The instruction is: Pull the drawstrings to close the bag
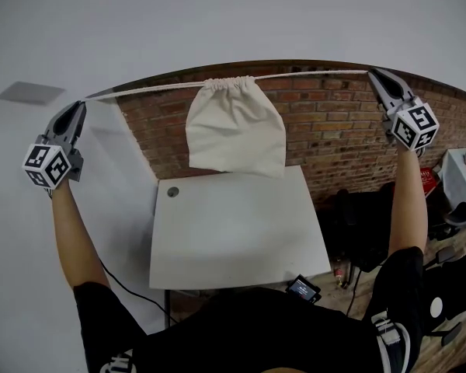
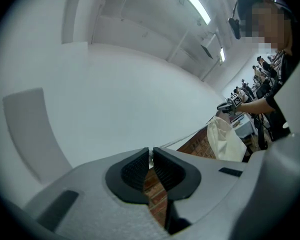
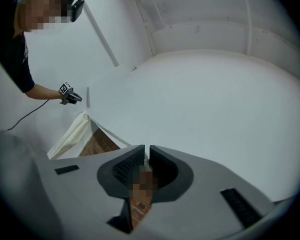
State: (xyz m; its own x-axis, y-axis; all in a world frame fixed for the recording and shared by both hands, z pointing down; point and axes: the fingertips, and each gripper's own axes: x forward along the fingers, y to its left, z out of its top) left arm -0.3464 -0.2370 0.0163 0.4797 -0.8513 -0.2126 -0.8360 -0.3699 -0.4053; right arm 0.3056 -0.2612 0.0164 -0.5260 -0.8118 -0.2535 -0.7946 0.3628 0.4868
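Fingers [image 2: 134, 170] of my left gripper [image 1: 81, 104] pinch the drawstring [image 1: 144, 88]; those of my right gripper [image 1: 373, 73] pinch its other end. The cord runs taut, long axis side to side. The bag [image 1: 234, 127] hangs at mid-cord, mouth gathered, above the tabletop [image 1: 241, 239]. Both hands lie about equally far from the bag, so any further closing pull would go outward.

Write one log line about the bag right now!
cloth bag: mouth cinched, hanging | drawstring: taut | left hand-held gripper: shut on drawstring | right hand-held gripper: shut on drawstring
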